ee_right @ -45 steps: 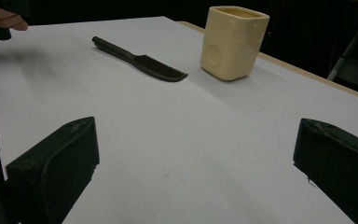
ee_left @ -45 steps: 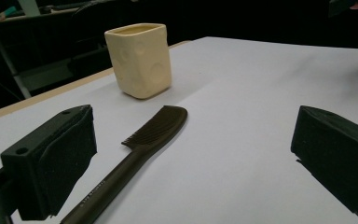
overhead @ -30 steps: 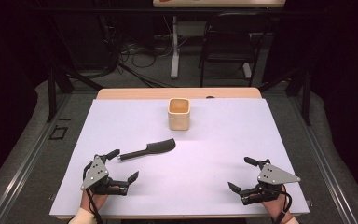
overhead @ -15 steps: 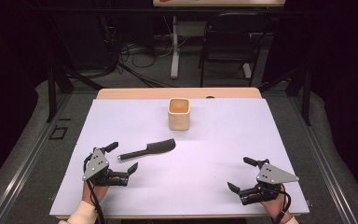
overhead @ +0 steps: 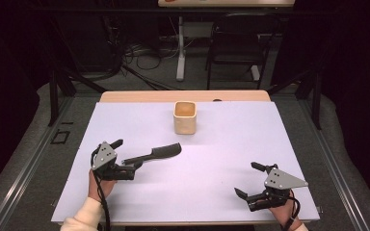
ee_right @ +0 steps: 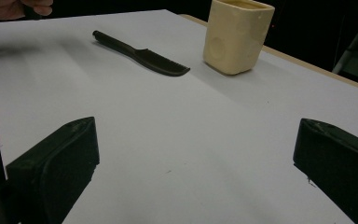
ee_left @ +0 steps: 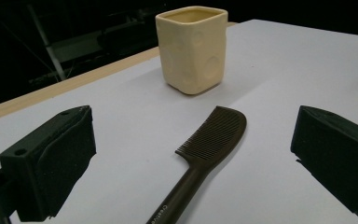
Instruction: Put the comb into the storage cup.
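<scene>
The left gripper [ee_left: 193, 158], jaws wide, straddles the handle of the dark comb [ee_left: 204, 156], which lies flat toward the table's [overhead: 231, 192] front-left corner. Seemingly the approach step: next, lower and close on the handle. The right gripper [overhead: 250, 180] sits wide open and empty near the front-right corner; the cream cup [overhead: 185, 117] stands toward the back edge.
</scene>
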`<state>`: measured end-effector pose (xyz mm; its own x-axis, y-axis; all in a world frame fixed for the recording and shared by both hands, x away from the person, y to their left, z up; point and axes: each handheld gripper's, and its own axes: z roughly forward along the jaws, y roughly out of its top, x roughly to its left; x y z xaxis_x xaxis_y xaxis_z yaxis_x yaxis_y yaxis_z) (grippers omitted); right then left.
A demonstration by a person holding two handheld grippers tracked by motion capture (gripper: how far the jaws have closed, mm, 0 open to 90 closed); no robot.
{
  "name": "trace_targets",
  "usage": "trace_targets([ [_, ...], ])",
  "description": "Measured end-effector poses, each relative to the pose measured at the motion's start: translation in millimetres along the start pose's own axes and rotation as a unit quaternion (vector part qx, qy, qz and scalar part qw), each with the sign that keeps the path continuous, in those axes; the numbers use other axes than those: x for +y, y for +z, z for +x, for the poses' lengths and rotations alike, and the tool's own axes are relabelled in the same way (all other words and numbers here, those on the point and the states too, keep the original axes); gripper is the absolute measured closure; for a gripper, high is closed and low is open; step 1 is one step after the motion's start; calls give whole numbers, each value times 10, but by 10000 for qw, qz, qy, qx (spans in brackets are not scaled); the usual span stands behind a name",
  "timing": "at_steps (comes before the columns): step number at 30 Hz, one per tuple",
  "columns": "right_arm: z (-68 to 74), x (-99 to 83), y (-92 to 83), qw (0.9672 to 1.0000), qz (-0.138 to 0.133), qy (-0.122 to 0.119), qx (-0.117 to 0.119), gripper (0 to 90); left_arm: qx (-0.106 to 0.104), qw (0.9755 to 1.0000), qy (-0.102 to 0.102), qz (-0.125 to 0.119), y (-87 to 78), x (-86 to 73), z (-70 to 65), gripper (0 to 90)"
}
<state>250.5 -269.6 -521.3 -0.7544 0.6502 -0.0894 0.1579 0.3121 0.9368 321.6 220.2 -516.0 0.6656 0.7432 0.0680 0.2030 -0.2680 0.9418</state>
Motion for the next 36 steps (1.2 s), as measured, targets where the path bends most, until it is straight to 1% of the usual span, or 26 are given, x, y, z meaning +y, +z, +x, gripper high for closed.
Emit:
trace_targets([
  [4,-3,-2,7,10000,-10,-7,6,0,50,9999,-60,97,62,17,43,0],
  [6,-4,-3,8,10000,0,1,3,0,72,9998,-57,150,97,22,65,0],
  [8,-3,-1,7,10000,-8,-8,3,0,68,9997,-89,215,132,31,89,0],
  [12,0,-2,11,10000,-1,2,10,0,75,9996,-91,241,155,45,115,0],
  [14,0,-1,10,10000,2,4,7,0,90,9995,-119,273,180,48,136,0],
  [15,-2,-2,10,10000,7,10,6,0,125,9993,-114,339,211,49,157,0],
  [16,-2,-2,10,10000,25,14,8,0,117,9993,-141,335,230,46,165,0],
  [17,0,-2,11,10000,32,29,13,0,117,9993,-141,335,230,46,165,0],
  [18,-3,-2,12,10000,29,8,15,0,109,9991,-131,398,257,47,184,0],
  [20,-5,-5,16,10000,22,19,15,0,112,9990,-149,396,270,47,188,0],
  [24,-8,-6,13,10000,51,25,18,0,104,9986,-94,507,332,47,201,0],
  [26,-8,-6,13,10000,51,22,17,0,133,9985,-86,526,354,46,201,0],
  [27,-9,-9,19,10000,53,41,15,0,131,9982,-81,586,378,42,202,0],
  [28,-11,-10,20,10000,55,37,13,0,131,9982,-81,586,378,42,202,0],
  [31,-9,-10,21,10000,63,42,3,0,131,9975,-61,692,411,37,207,0],
  [32,-7,-10,19,10000,70,44,6,0,177,9968,-38,784,435,34,209,0],
  [34,-8,-9,16,10000,85,31,4,0,191,9964,-62,829,450,29,212,0],
  [35,-8,-9,17,10000,89,28,6,0,160,9943,-164,1044,493,15,226,0],
  [36,-8,-9,18,10000,90,31,8,0,160,9943,-164,1044,493,15,226,0],
])
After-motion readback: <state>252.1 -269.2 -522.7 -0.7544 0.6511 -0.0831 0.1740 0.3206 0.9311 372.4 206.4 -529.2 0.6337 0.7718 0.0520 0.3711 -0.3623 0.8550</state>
